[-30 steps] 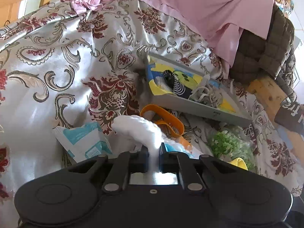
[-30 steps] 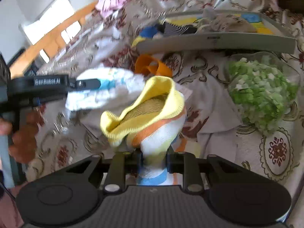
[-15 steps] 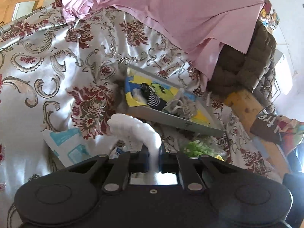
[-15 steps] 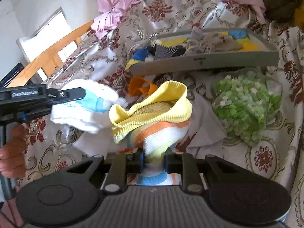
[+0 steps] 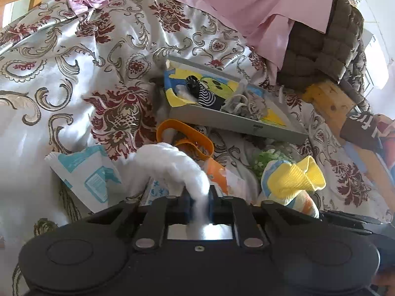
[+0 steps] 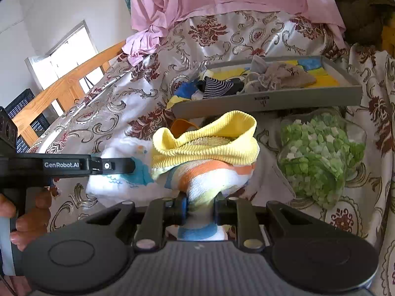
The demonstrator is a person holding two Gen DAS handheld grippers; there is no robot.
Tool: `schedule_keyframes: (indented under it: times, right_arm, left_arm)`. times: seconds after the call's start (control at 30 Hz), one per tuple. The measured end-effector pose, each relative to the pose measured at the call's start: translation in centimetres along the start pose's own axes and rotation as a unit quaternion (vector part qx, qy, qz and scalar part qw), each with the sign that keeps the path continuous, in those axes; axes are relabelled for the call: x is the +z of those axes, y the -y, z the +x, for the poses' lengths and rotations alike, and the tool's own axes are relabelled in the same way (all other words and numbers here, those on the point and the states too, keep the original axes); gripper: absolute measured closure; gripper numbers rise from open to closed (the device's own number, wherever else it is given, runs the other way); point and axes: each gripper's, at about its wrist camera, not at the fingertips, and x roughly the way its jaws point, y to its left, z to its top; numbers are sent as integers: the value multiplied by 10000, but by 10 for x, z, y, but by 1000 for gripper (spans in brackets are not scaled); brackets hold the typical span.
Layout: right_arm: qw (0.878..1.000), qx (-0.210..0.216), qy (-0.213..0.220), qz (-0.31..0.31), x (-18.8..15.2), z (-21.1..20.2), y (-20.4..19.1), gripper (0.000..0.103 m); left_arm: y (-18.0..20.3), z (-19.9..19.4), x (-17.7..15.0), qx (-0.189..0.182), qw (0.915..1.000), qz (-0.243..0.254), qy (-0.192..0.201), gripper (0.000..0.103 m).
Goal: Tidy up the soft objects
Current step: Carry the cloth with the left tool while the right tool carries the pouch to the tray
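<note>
My left gripper (image 5: 200, 203) is shut on a white fluffy sock (image 5: 170, 162) and holds it above the bed. My right gripper (image 6: 199, 208) is shut on a sock with a yellow cuff and orange, white and blue stripes (image 6: 207, 148); that sock also shows in the left wrist view (image 5: 292, 180) at the right. A grey tray (image 5: 229, 119) lies ahead, holding a black-and-white striped sock (image 5: 205, 93) and a grey-beige sock (image 5: 246, 103). The tray (image 6: 271, 101) is straight ahead in the right wrist view. The left gripper (image 6: 123, 165) shows there at the left with the white sock (image 6: 118, 172).
A floral satin bedspread (image 5: 74, 74) covers the bed. A clear bag of green bits (image 6: 318, 155) lies right of the socks. An orange band (image 5: 187, 135) and a blue-and-white packet (image 5: 86, 175) lie near the tray. Pink cloth (image 5: 222, 0) and a wooden frame (image 6: 61, 91) are behind.
Both grippers have kept their socks and lifted. The left wrist view swung right then back, and the yellow-cuffed sock has come into it at the right.
</note>
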Motion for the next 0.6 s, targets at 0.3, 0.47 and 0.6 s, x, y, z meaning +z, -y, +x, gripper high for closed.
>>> schedule_keyframes:
  times: [0.3, 0.47, 0.6]
  right_arm:
    - [9969, -8, 767, -177, 7, -9, -5, 81]
    - [9922, -6, 1249, -42, 14, -17, 3, 81]
    - [9881, -66, 1534, -79, 32, -11, 13, 81]
  left_arm:
    - [15, -31, 13, -287, 9979, 13, 581, 96]
    - [33, -46, 29, -509, 9952, 100, 825, 96]
    - [43, -41, 52, -563, 9939, 43, 952, 96]
